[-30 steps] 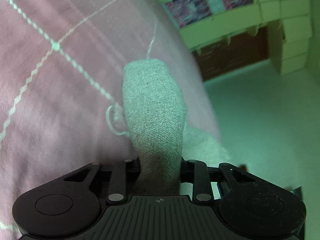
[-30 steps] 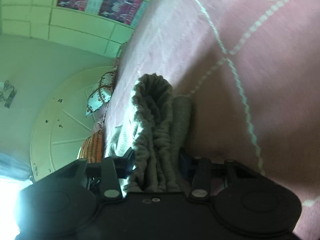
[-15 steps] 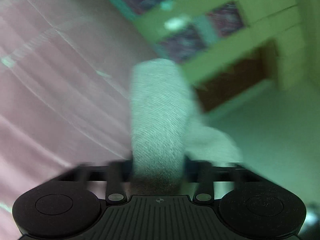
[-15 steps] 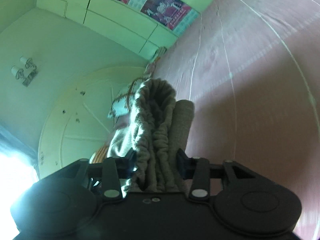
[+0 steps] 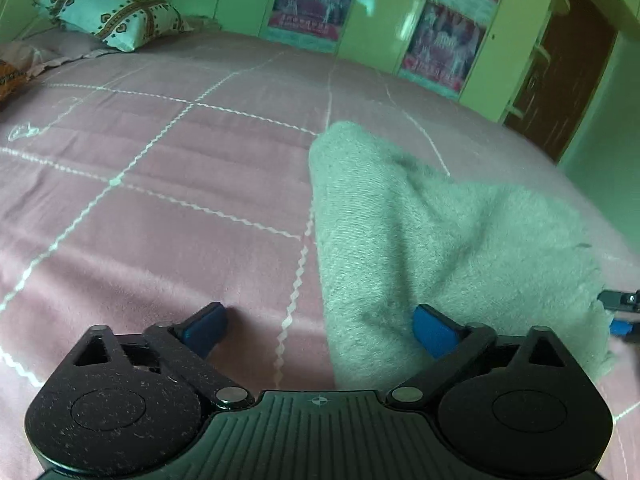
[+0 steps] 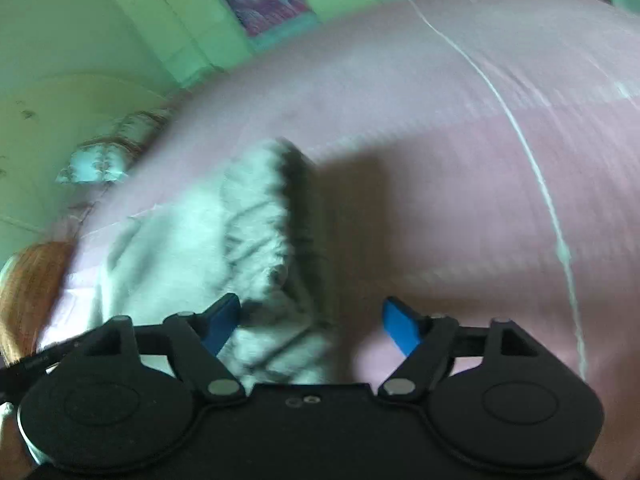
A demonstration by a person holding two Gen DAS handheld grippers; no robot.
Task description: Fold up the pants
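Note:
The grey pants (image 5: 420, 240) lie in a bunched heap on the pink bedspread (image 5: 160, 200). My left gripper (image 5: 320, 326) is open, its blue pads wide apart, with the cloth lying loose between them against the right pad (image 5: 434, 330). In the right wrist view the pants' gathered waistband (image 6: 276, 248) lies loose between the pads of my open right gripper (image 6: 312, 324), nearer the left pad (image 6: 222, 322). This view is blurred. The tip of the right gripper (image 5: 622, 312) shows at the far right of the left wrist view.
A patterned pillow (image 5: 116, 16) lies at the head of the bed, far left. An orange cushion (image 6: 28, 280) is at the bed's left edge. Green cupboards with posters (image 5: 440, 32) and a brown door (image 5: 560, 72) stand beyond the bed.
Both grippers were shut on the raised pants and swung them over the bed. Now both are open and the pants lie on the bedspread.

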